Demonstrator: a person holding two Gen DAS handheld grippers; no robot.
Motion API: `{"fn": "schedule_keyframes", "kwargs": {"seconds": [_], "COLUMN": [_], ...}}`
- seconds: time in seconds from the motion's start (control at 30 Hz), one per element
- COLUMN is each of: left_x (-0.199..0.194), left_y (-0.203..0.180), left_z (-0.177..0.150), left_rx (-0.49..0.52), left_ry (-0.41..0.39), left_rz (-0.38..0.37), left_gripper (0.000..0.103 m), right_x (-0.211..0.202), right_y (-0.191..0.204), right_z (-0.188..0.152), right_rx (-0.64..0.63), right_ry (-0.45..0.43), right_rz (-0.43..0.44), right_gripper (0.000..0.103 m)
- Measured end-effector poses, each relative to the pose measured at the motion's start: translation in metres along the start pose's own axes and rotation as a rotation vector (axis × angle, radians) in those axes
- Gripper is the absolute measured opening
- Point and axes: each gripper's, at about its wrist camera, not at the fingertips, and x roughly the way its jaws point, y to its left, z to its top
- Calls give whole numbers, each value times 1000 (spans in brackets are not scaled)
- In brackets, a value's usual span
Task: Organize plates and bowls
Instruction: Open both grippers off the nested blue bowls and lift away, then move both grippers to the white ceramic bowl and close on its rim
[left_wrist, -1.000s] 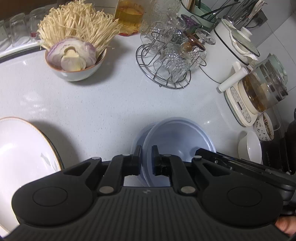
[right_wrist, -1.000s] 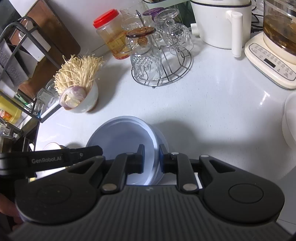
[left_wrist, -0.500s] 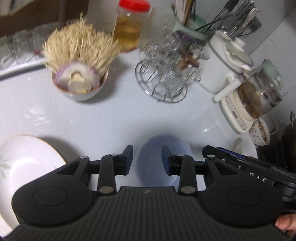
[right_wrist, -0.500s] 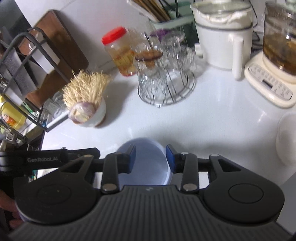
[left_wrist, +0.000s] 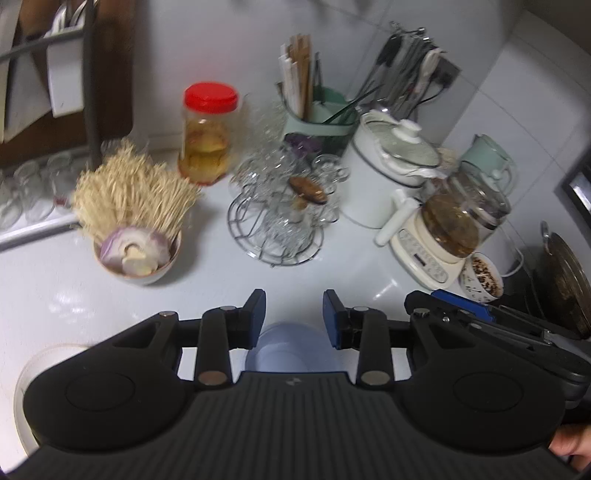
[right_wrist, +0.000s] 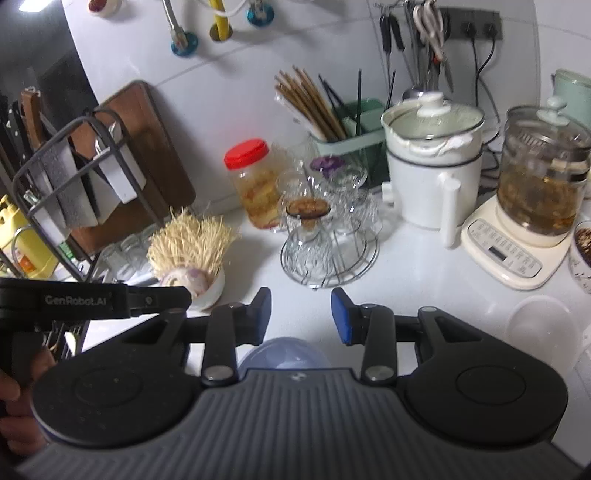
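Observation:
A pale blue bowl (left_wrist: 291, 349) rests on the white counter, mostly hidden under the gripper body in both views; in the right wrist view only the bowl's top (right_wrist: 284, 354) shows. My left gripper (left_wrist: 294, 314) hangs above it, open, nothing between its blue pads. My right gripper (right_wrist: 301, 312) is also open and empty above the same bowl. A white plate (left_wrist: 48, 356) lies at the left edge. A bowl of enoki mushrooms and onion (left_wrist: 136, 254) stands farther back left. A white bowl (right_wrist: 539, 325) sits on the right.
At the back stand a wire rack of glasses (left_wrist: 280, 221), a red-lidded jar (left_wrist: 208, 133), a white pot (left_wrist: 391, 177), a glass kettle (left_wrist: 454, 221) and a small patterned bowl (left_wrist: 480, 280). A knife and board rack (right_wrist: 74, 177) is on the left.
Both grippers were shut on the blue bowl's rim a second ago. They have opened, let go and risen; the bowl stays on the counter and looks smaller now.

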Motion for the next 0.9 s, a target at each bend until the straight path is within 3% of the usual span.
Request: {"fn": "schedule_keyframes", "kwargs": {"seconds": [0.47, 0.67, 0.9], "left_x": [-16, -17, -6], "left_y": [-11, -20, -45], "left_z": [-7, -18, -24], "left_rx": [98, 144, 186], "left_ry": [11, 56, 60], "left_rz": [-102, -154, -150], "left_gripper": [39, 39, 39], "right_x": [-47, -65, -75], "right_y": [4, -1, -29], "right_z": [-8, -28, -43], "right_rx": [54, 156, 217], "right_ry": [-92, -115, -99], "right_rz": [-108, -177, -230], "right_gripper": [39, 39, 39]}}
